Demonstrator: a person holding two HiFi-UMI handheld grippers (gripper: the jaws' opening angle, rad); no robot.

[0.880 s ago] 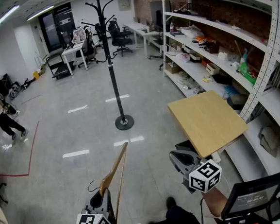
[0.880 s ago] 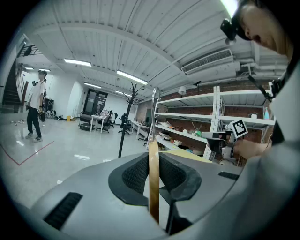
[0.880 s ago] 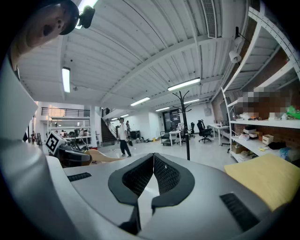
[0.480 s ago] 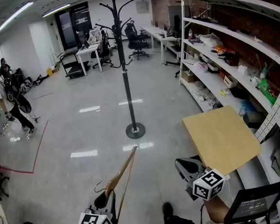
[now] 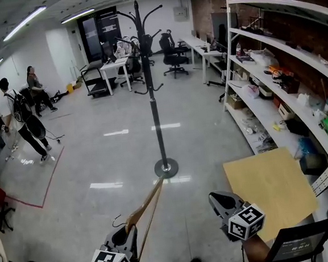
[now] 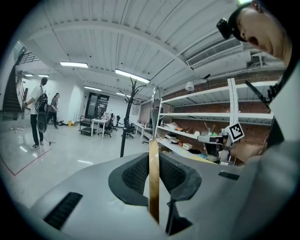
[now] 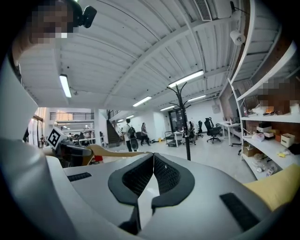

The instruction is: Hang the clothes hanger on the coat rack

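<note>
— Wooden hanger (image 5: 143, 211): where?
— Clamped edge-on in the left gripper (image 5: 129, 230), low at left, long arm slanting up toward the coat rack (image 5: 151, 94). Well short of the rack, not touching it.
— On the shelves (image 5: 274, 83)?
— Loose clutter on every tier along the right wall: boxes, bags, small things too blurred to name. Light wood tabletop (image 5: 268, 184) standing just in front of the lower tiers.
— Left jaws?
— Narrow, pressing both flat sides of the hanger. Thin metal hook (image 5: 116, 220) curling out at the gripper's left.
— Right gripper (image 5: 213, 198)?
— Closed, pad tips together, gripping nothing. Beside the tabletop's near corner, aimed forward and slightly down, marker cube (image 5: 246, 222) at the back, a hand (image 5: 253, 250) under it.
— Left pose?
— Likewise nearly level, tipped a little down, aimed toward the rack's base (image 5: 166, 168).
— Anyone else?
— Two people (image 5: 23, 120) far off at left, well apart from the rack.
</note>
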